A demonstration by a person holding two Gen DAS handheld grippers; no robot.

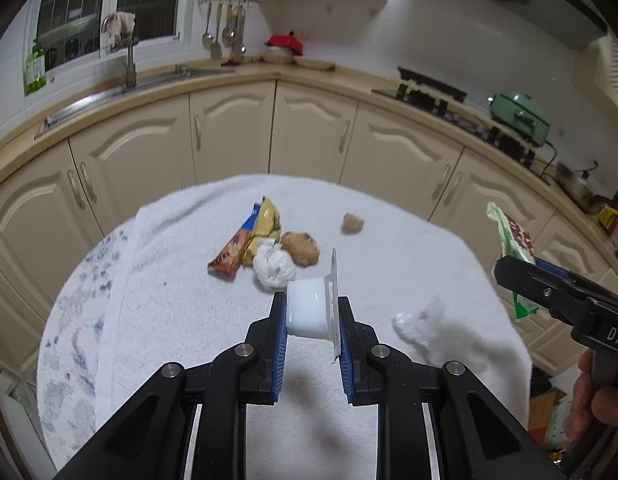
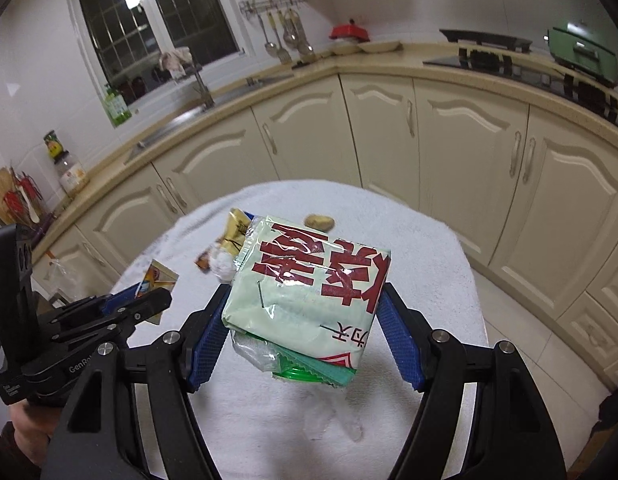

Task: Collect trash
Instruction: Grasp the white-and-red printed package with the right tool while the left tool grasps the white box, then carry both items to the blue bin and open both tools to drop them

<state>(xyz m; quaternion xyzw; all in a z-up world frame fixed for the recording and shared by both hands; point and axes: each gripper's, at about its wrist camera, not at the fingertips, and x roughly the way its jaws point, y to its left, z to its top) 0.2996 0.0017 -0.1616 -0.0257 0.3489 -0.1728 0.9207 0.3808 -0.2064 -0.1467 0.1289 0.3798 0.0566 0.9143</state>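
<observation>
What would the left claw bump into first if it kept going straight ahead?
Probably the crumpled white tissue, just beyond the small white cup held in the left claw. The brown lump sits right behind it. Depth is hard to judge.

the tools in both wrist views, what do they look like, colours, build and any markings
Both are black plastic linkage frames with silver round pivot bolts and blue ribbed pads on the fingers. The left tool shows white "GenRo" lettering on its body in the right wrist view; the right tool shows white "DAS" lettering in the left wrist view. No cables show. Each has a dark handle gripped by a bare hand; no sleeve is visible.
</observation>
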